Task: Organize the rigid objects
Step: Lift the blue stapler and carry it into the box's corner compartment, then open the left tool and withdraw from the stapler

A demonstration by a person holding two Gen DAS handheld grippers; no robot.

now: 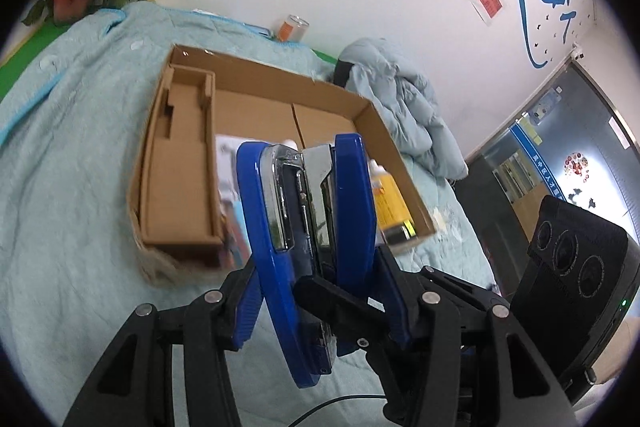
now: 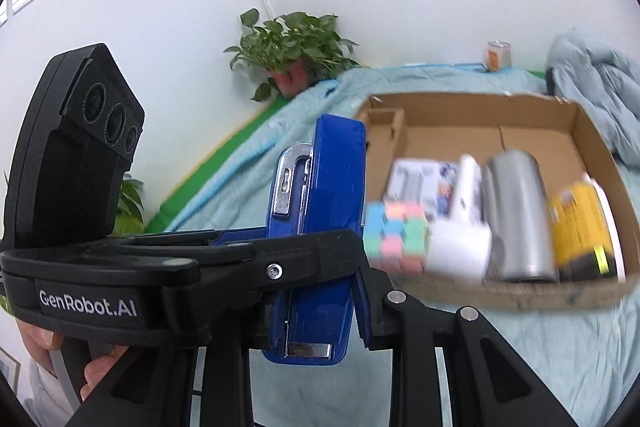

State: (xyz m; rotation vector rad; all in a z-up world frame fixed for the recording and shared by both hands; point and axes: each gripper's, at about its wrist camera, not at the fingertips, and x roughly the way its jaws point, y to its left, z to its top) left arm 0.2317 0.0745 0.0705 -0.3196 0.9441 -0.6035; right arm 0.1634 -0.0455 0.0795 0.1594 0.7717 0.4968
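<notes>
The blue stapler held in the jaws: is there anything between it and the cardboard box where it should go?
Nothing visible blocks the way. The blue stapler is above the blanket, before the near wall of the open cardboard box. Inside, a yellow bottle lies at the right.

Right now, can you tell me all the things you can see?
stapler: 1, blue and chrome, gripped by both grippers, near the box
cardboard box: 1, brown, on the blanket
puzzle cube: 1, pastel, in box
white bottle: 1, in box
silver can: 1, in box
yellow container: 1, in box
blanket: 1, pale teal, under box
potted plant: 1, green, by the wall
orange jar: 1, by wall
left gripper: black, shut on stapler
right gripper: black, shut on stapler
</notes>
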